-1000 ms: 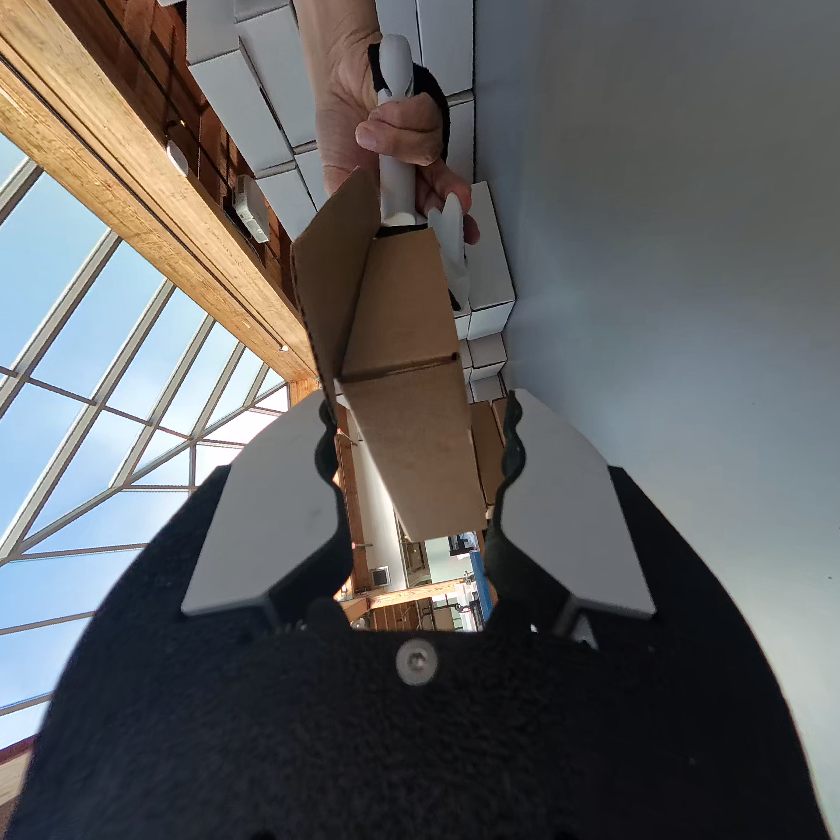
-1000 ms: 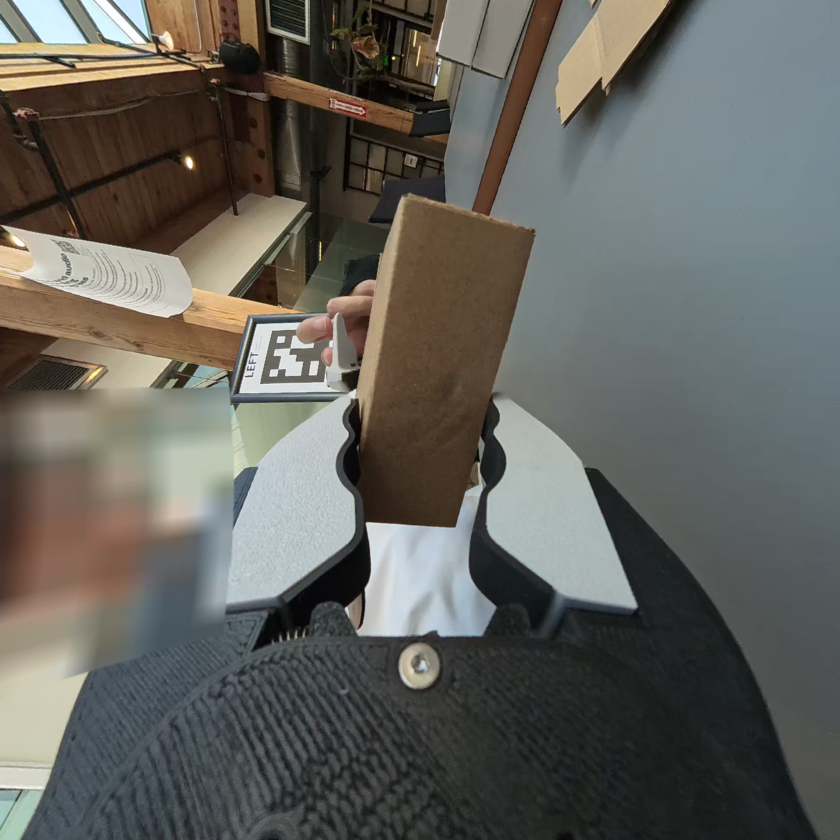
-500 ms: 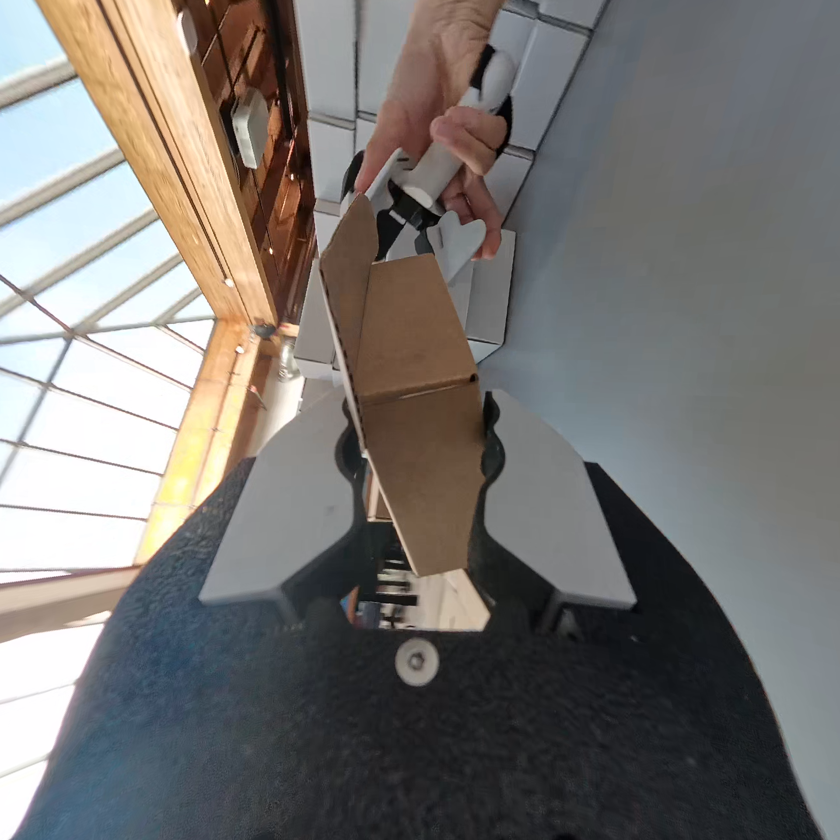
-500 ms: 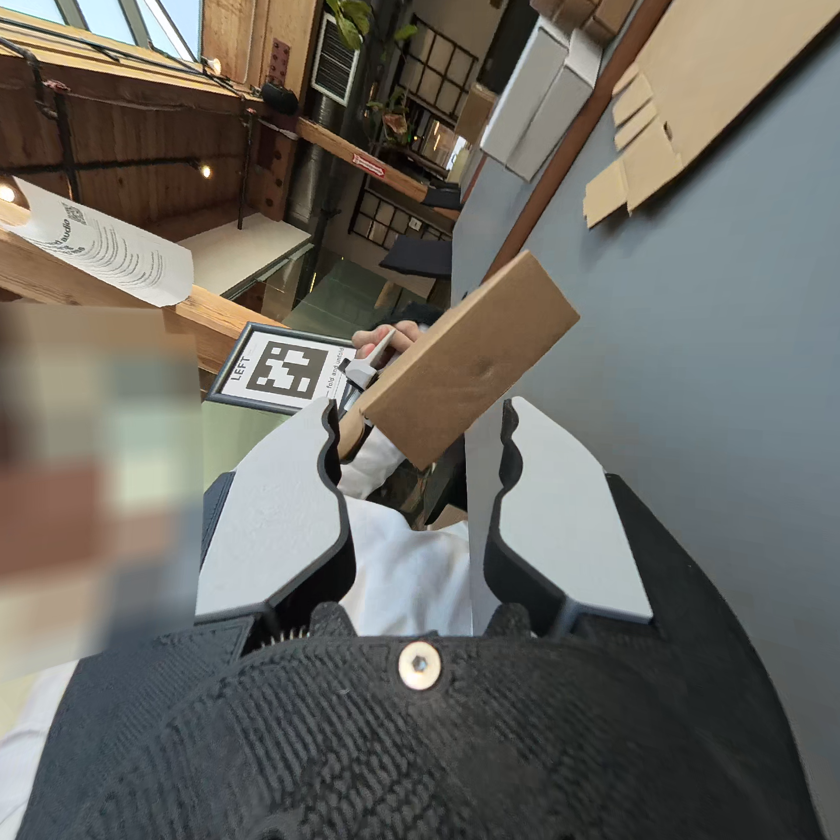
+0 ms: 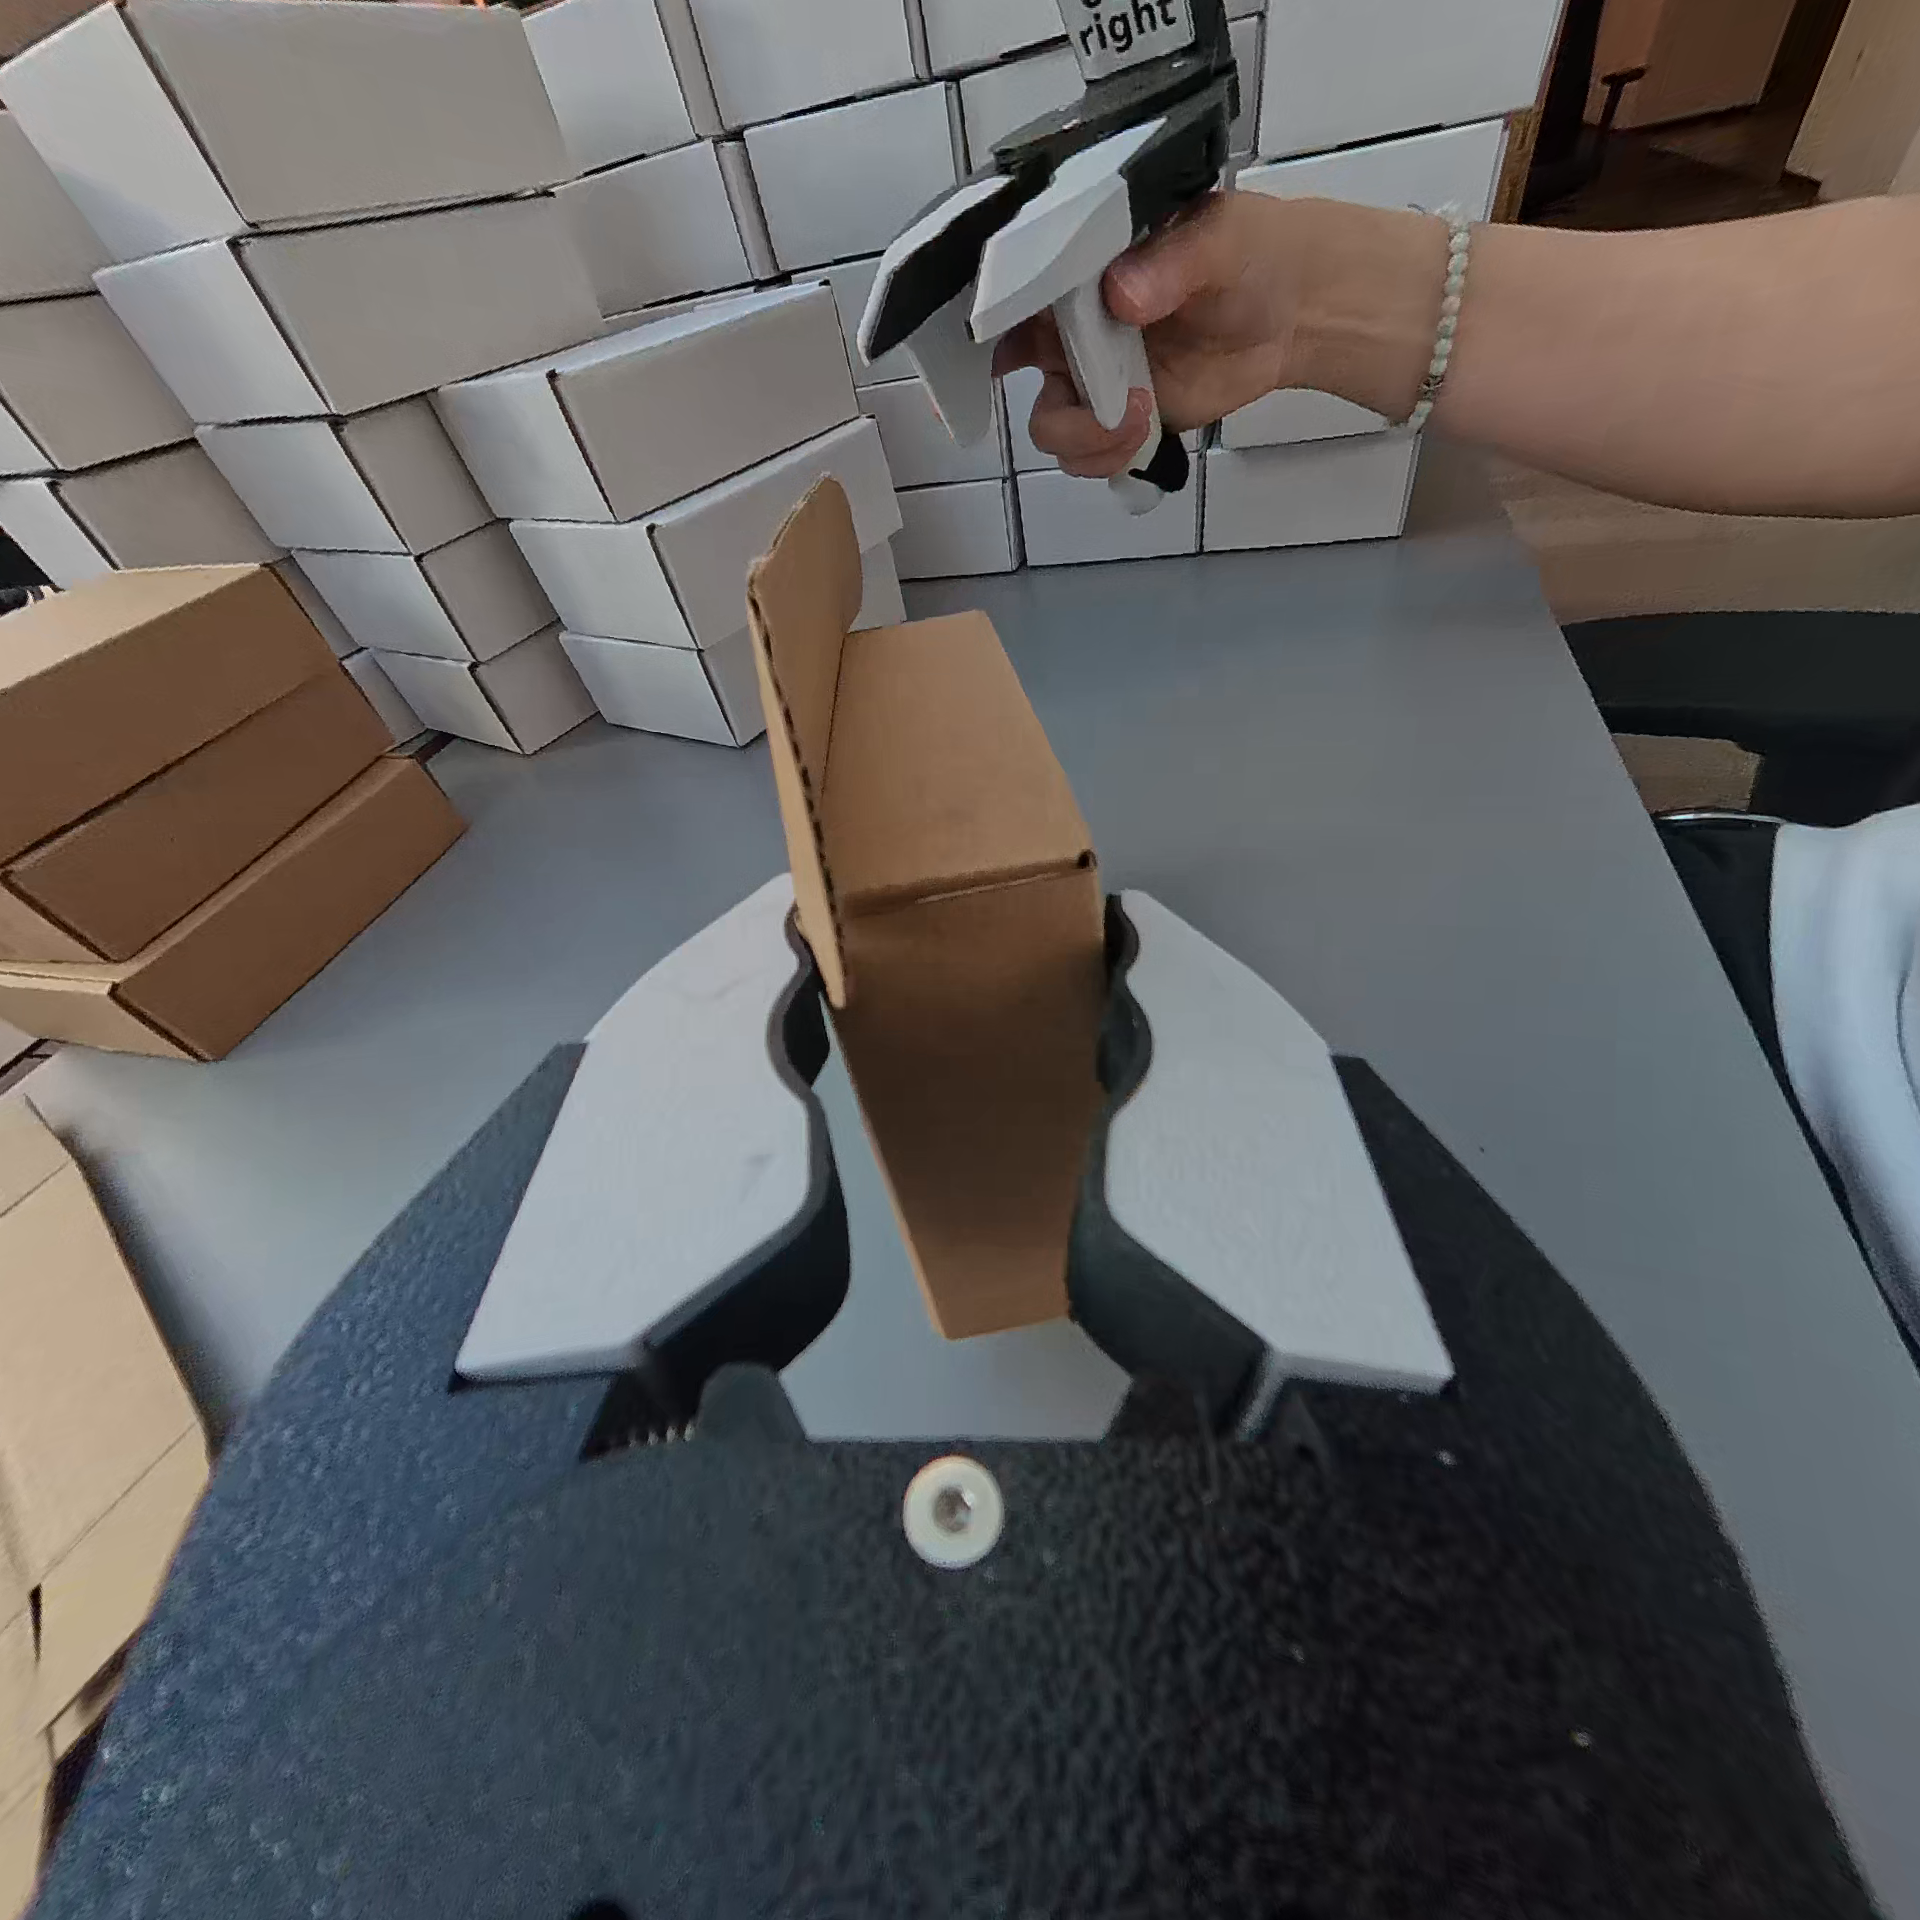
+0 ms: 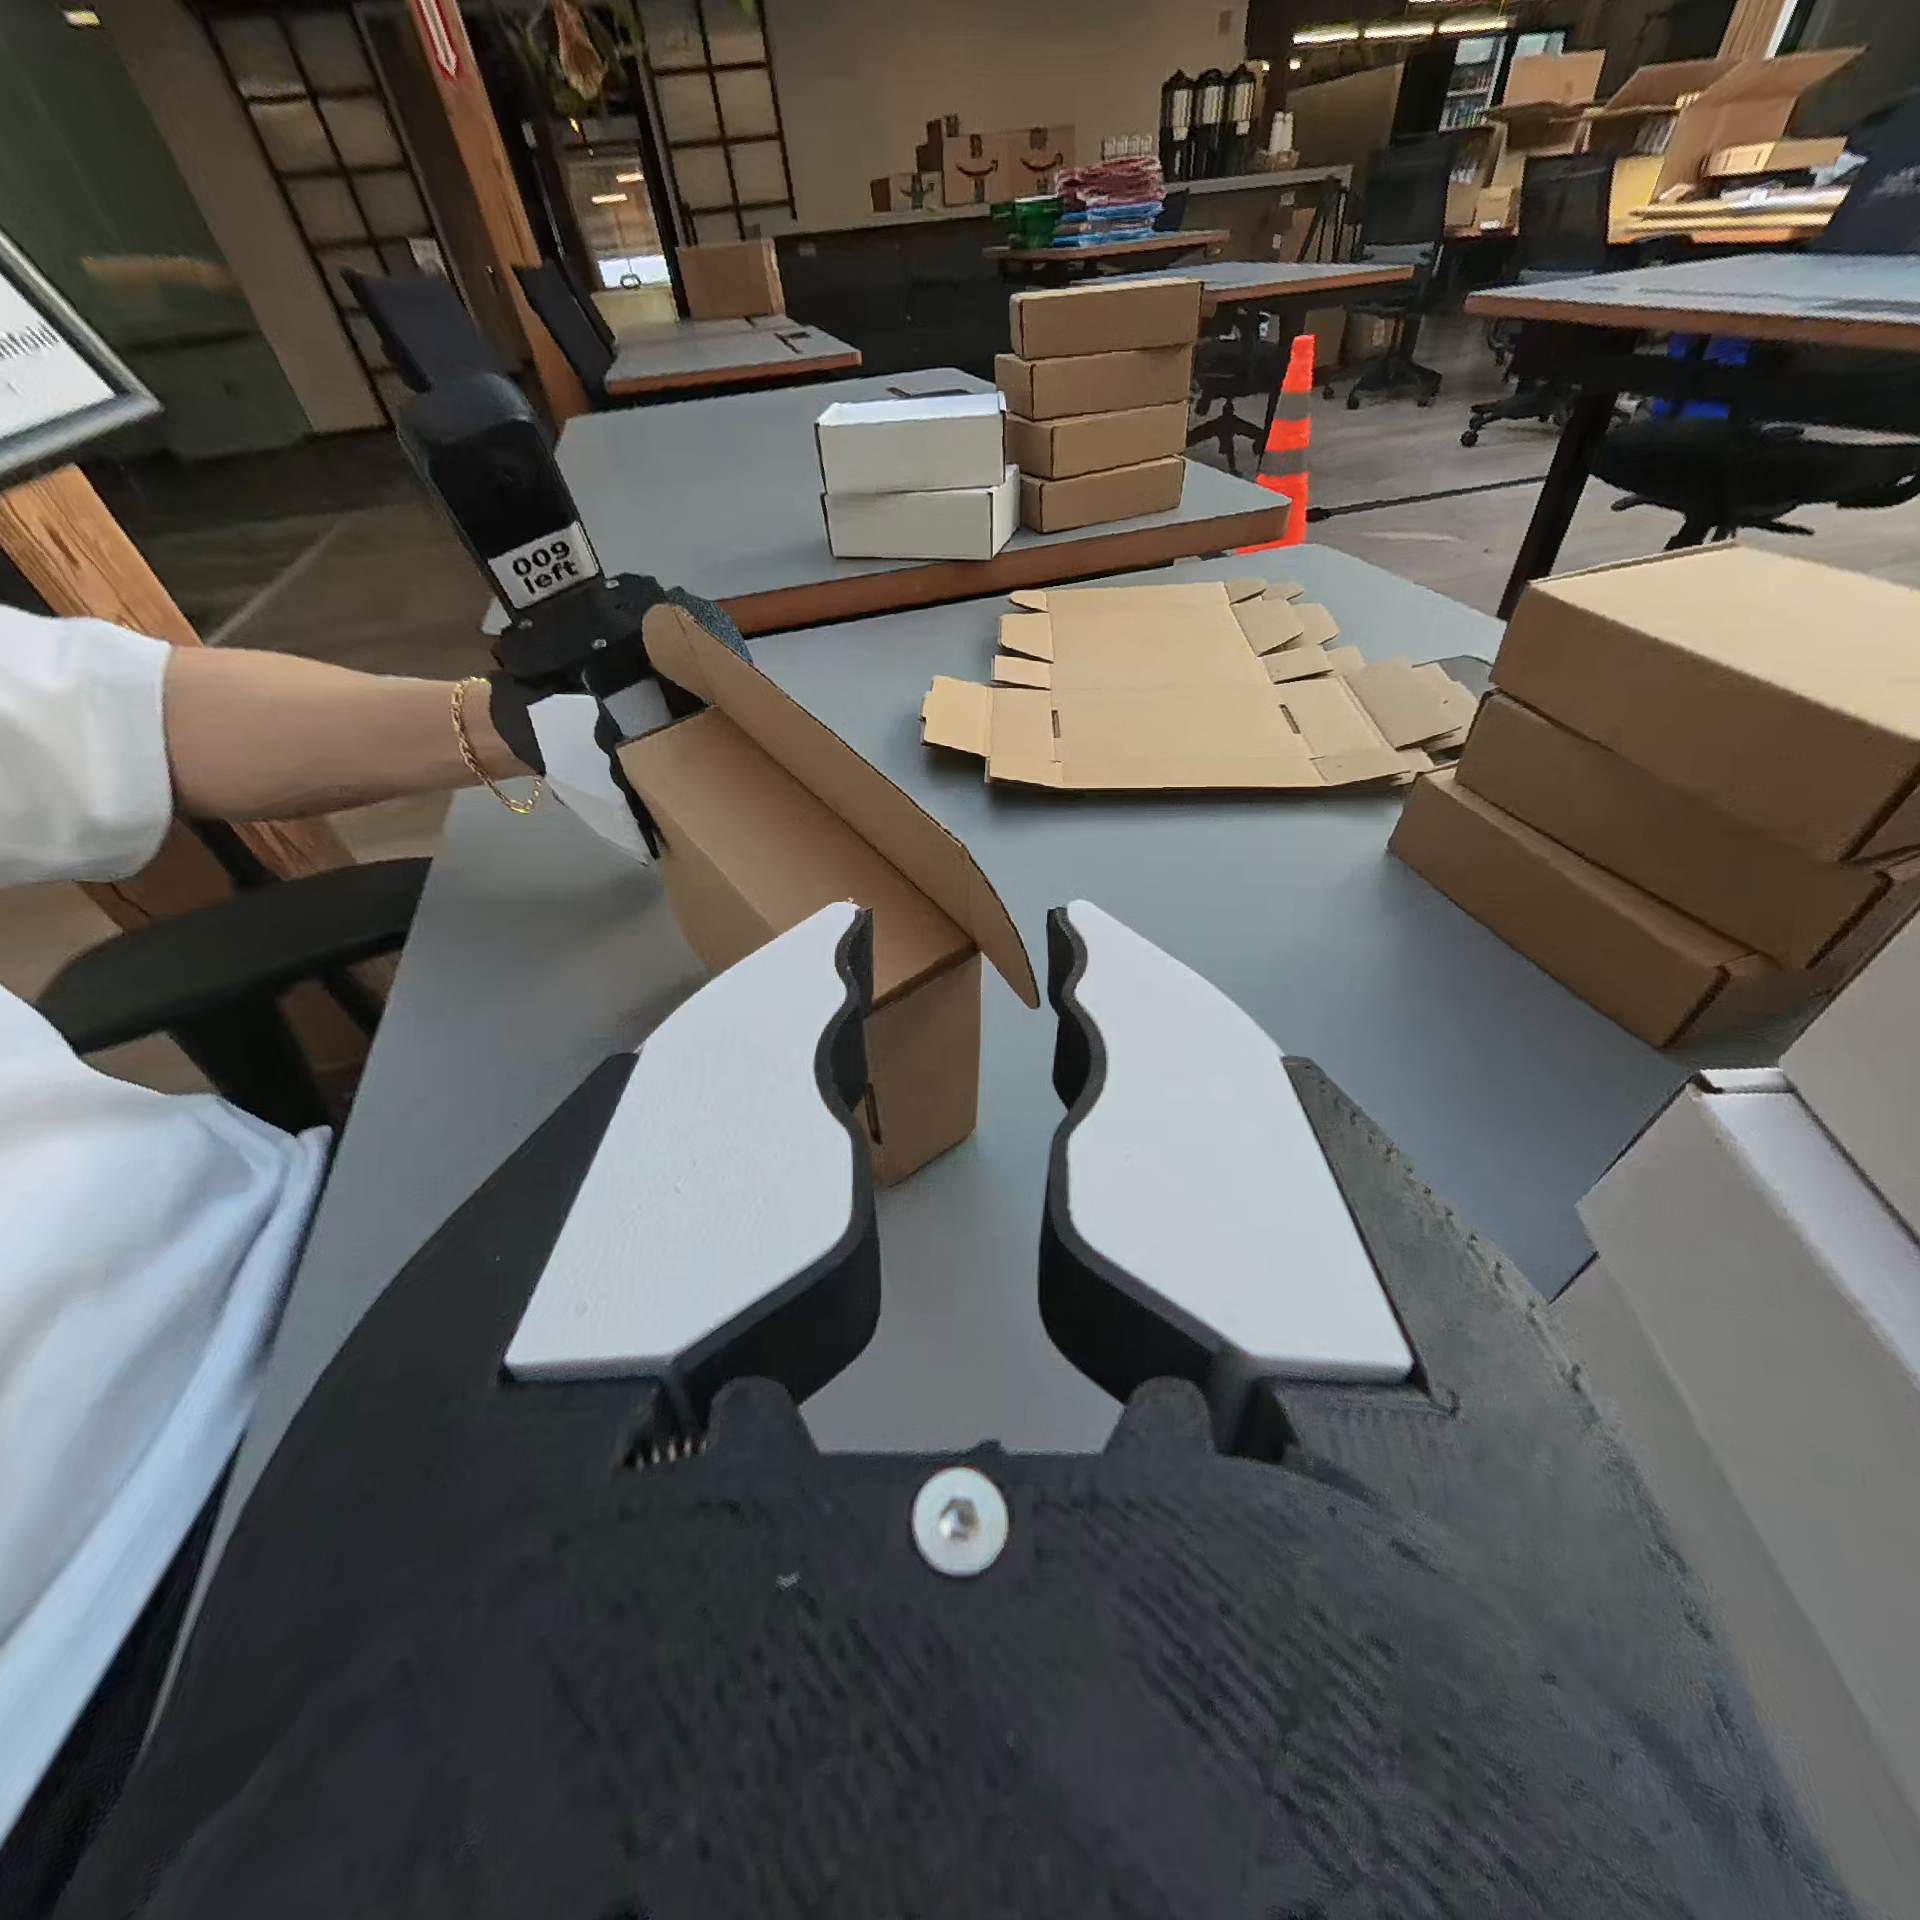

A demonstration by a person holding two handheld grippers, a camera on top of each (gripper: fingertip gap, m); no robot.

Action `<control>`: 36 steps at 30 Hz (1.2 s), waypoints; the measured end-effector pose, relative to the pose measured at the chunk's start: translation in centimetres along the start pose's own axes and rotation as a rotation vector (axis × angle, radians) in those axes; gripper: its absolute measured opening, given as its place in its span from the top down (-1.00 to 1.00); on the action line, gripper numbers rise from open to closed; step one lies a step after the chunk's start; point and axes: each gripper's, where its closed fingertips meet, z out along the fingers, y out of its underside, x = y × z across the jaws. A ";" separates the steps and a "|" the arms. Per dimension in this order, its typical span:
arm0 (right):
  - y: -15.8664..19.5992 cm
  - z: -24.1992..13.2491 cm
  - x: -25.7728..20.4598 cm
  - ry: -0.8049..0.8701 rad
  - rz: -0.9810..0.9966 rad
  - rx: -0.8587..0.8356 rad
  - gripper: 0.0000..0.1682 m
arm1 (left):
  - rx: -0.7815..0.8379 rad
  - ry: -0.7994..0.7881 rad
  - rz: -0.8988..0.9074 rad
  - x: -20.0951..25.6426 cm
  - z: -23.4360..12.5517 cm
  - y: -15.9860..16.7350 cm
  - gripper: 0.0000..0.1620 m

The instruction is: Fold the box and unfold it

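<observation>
A small brown cardboard box (image 5: 966, 831) sits between the fingers of my left gripper (image 5: 951, 925), which is shut on its near end. Its lid flap (image 5: 805, 707) stands open on the left side. In the right wrist view the box (image 6: 769, 862) is low over the grey table (image 6: 1247, 935), its flap (image 6: 831, 779) raised, with the left gripper (image 6: 613, 707) clamped on its far end. My right gripper (image 6: 956, 935) is open and empty, just short of the box's near corner. It shows in the left wrist view (image 5: 956, 312), raised above and behind the box.
White boxes (image 5: 644, 416) are stacked along the far side of the table, brown boxes (image 5: 208, 810) at its left. In the right wrist view flat cardboard blanks (image 6: 1195, 686) lie ahead, brown boxes (image 6: 1662, 810) stand at the right, and a white box (image 6: 1766, 1299) is close by.
My right gripper opened and let go of the box. My left gripper closed on it. Both grippers swung down from pointing upward to face the table.
</observation>
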 end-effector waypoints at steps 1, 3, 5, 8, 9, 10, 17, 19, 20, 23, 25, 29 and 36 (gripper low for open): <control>0.3 0.3 0.0 0.009 -0.043 -0.008 0.60 | 0.003 0.002 -0.019 -0.1 0.1 0.3 0.39; 1.1 1.1 -0.1 -0.003 -0.098 -0.040 0.55 | -0.007 0.001 -0.031 -0.3 0.0 0.7 0.38; 2.2 2.0 0.2 -0.006 -0.104 -0.092 0.52 | -0.059 -0.001 -0.029 -0.4 -0.1 1.6 0.38; 2.9 3.2 0.6 -0.022 -0.119 -0.097 0.54 | -0.127 0.002 -0.024 -0.4 -0.3 2.6 0.39; 2.9 3.5 0.6 -0.030 -0.125 -0.086 0.60 | -0.140 0.003 -0.029 -0.4 -0.4 2.6 0.39; 2.8 3.7 0.4 -0.052 -0.128 -0.072 0.67 | -0.158 0.003 -0.029 -0.5 -0.4 2.7 0.39; 2.3 4.3 0.2 -0.079 -0.149 -0.021 0.96 | -0.197 0.014 -0.045 -0.8 -0.5 2.9 0.39; 2.3 4.2 0.1 -0.081 -0.162 -0.022 0.96 | -0.202 0.017 -0.041 -0.8 -0.5 2.9 0.39; 2.3 4.2 0.1 -0.081 -0.160 -0.022 0.96 | -0.204 0.018 -0.044 -0.8 -0.5 2.9 0.39; 2.7 4.3 0.4 -0.063 -0.185 -0.043 0.90 | -0.204 0.021 -0.043 -0.9 -0.5 2.9 0.39; 2.8 4.3 0.1 -0.077 -0.191 -0.045 0.96 | -0.212 0.021 -0.045 -0.9 -0.5 3.0 0.39; 2.8 4.5 0.1 -0.066 -0.129 -0.059 0.98 | -0.232 0.002 -0.065 -1.2 -0.6 3.1 0.39; 2.8 5.1 -0.1 0.049 0.029 -0.094 0.97 | -0.348 -0.077 -0.103 -1.8 -0.4 3.5 0.39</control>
